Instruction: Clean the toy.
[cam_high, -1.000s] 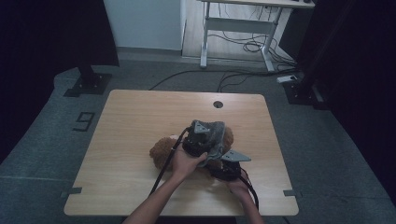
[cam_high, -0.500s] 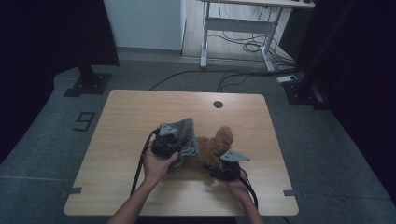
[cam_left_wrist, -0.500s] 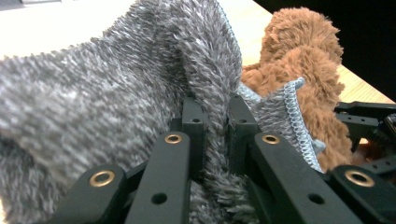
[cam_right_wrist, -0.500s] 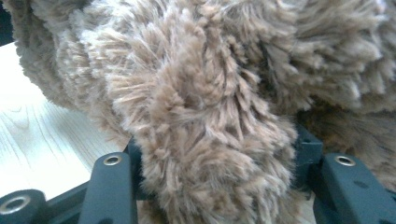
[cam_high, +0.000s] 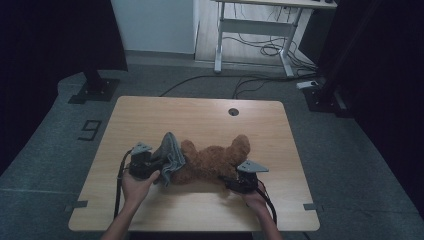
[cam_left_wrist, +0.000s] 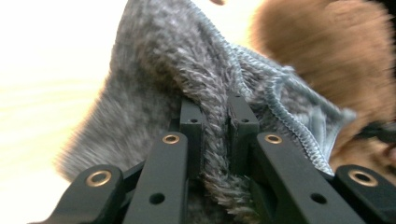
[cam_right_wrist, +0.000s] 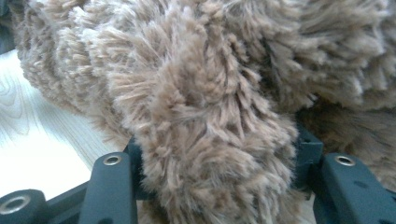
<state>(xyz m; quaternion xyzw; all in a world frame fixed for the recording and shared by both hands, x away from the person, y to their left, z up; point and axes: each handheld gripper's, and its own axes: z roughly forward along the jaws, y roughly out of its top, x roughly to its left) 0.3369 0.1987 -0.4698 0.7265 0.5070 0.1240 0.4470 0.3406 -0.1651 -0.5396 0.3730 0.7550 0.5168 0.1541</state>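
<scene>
Grey cloth (cam_high: 169, 155) pulled leftward, left hand-held gripper (cam_high: 150, 164) clamping it, right hand-held gripper (cam_high: 231, 183) gripping teddy bear (cam_high: 212, 160).

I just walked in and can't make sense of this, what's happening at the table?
A person at a wooden table works with a claw in each hand. The left claw is clamped on a fold of grey fleecy cloth, held up at one end of a brown teddy bear. The right claw grips a plush part of the bear at its near side, pinning it on the table.
</scene>
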